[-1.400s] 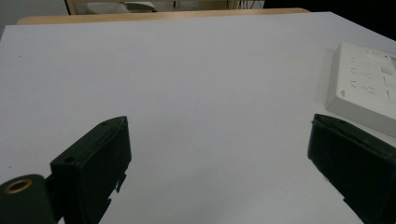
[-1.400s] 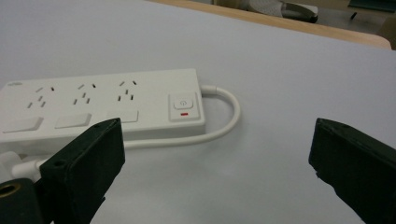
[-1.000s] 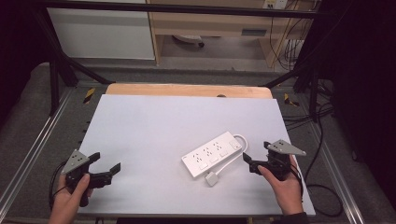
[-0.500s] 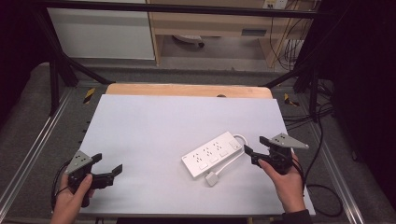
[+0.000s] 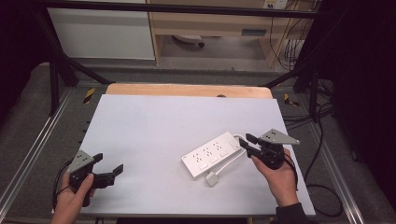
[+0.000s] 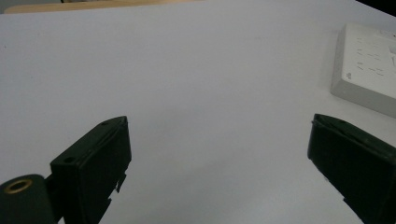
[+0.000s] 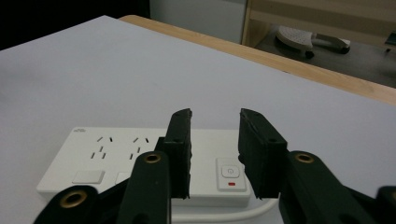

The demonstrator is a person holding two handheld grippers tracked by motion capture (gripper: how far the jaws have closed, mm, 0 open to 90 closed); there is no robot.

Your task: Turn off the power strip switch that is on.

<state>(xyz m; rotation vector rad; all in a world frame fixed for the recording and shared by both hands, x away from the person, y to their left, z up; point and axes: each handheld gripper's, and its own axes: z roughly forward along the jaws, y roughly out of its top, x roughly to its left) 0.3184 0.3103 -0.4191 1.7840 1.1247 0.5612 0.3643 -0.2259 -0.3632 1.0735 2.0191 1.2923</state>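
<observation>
White glossy slab-shaped power strip (image 5: 212,153) between narrowing, not yet touching right hand-held gripper (image 5: 246,144); left hand-held gripper (image 5: 109,167) wide open.

The flat white table (image 5: 154,126) lies bare across its far half and its whole left and middle, so a hand could sweep there freely. The one obstacle on it is the white rectangular plastic power strip (image 5: 212,154), lying slantwise right of centre, with its white cord and plug (image 5: 212,178) curling round its near side. The right tool (image 5: 246,143) sits just beside the strip's right end, its black jaws narrowed but with a gap between them. The left tool (image 5: 108,165) stands well apart at the near left corner, jaws wide, bare table ahead.
</observation>
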